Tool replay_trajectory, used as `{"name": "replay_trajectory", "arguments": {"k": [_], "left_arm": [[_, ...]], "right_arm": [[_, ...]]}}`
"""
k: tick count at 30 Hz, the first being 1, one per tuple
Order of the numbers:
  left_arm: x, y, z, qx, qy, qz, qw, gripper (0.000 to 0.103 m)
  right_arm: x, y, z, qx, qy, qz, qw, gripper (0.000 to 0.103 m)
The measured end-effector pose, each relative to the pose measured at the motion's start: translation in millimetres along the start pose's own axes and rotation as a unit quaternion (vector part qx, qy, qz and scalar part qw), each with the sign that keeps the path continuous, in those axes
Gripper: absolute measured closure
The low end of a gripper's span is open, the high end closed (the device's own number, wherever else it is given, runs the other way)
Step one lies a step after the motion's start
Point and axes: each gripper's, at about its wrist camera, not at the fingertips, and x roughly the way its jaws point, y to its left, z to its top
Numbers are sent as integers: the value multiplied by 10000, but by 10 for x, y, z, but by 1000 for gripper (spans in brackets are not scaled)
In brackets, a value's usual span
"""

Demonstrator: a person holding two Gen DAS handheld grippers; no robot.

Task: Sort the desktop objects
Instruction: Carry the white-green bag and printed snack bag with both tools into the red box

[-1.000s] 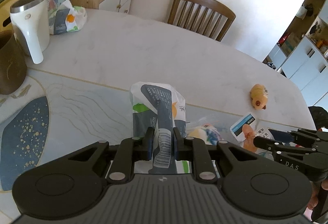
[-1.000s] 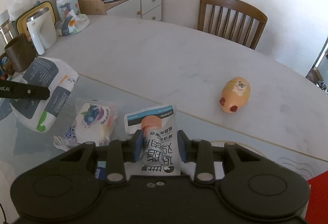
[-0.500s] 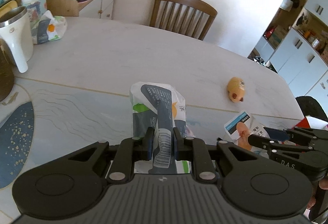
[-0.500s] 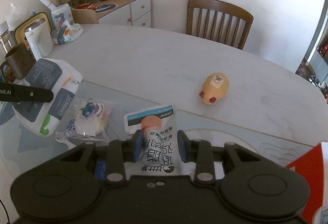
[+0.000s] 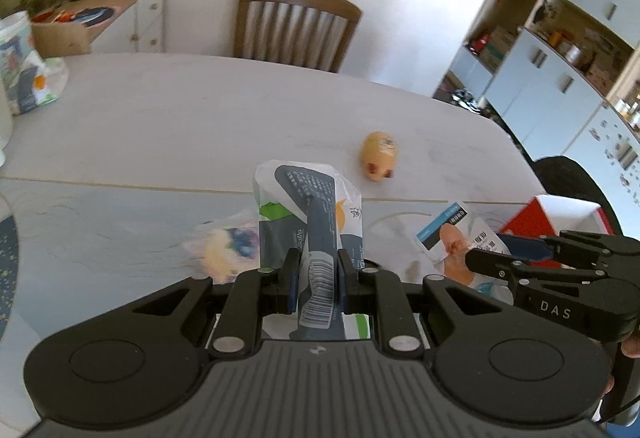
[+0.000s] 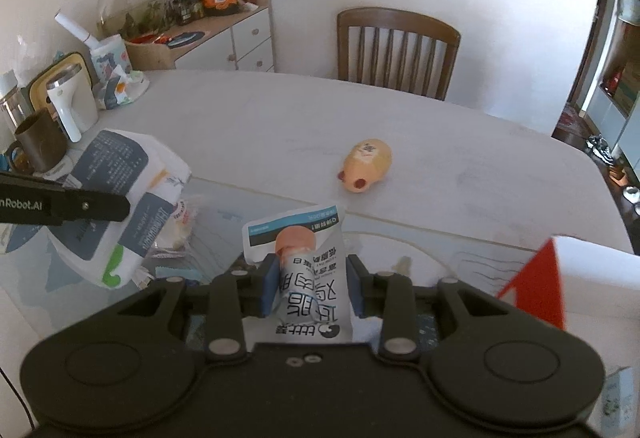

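My left gripper (image 5: 318, 274) is shut on a white, navy and green snack bag (image 5: 308, 205) and holds it above the table; the bag also shows in the right wrist view (image 6: 124, 197). My right gripper (image 6: 312, 280) is shut on a white chicken snack packet (image 6: 308, 258) with black characters, also visible in the left wrist view (image 5: 456, 242). A small blueberry snack packet (image 5: 228, 250) lies on the glass mat under the left bag. An orange hamster toy (image 6: 366, 165) lies on the table further out.
A red and white box (image 6: 560, 278) sits at the right near edge. A brown mug (image 6: 38, 141), a white kettle (image 6: 70, 101) and another snack bag (image 6: 120, 89) stand at the far left. A wooden chair (image 6: 396, 49) stands behind the table.
Both grippers have swung to the right with their packets still held. The hamster toy and chair have shifted left in view, and the red box has come into sight.
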Motion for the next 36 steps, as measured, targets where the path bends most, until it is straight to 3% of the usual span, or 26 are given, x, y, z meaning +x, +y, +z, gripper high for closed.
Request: {"name": "replay_trajectory", "arguments": {"k": [16,36], "left_arm": [[15,-979,7,702,104,-513,9962,86],[346,-2269,-18,1541,297,-1038,9821,86]], "right_arm": [[-695,-647,-234,278,-254,-260,9990,69],[-1157,-1747,-788,947,-263,-896,9911,69]]}}
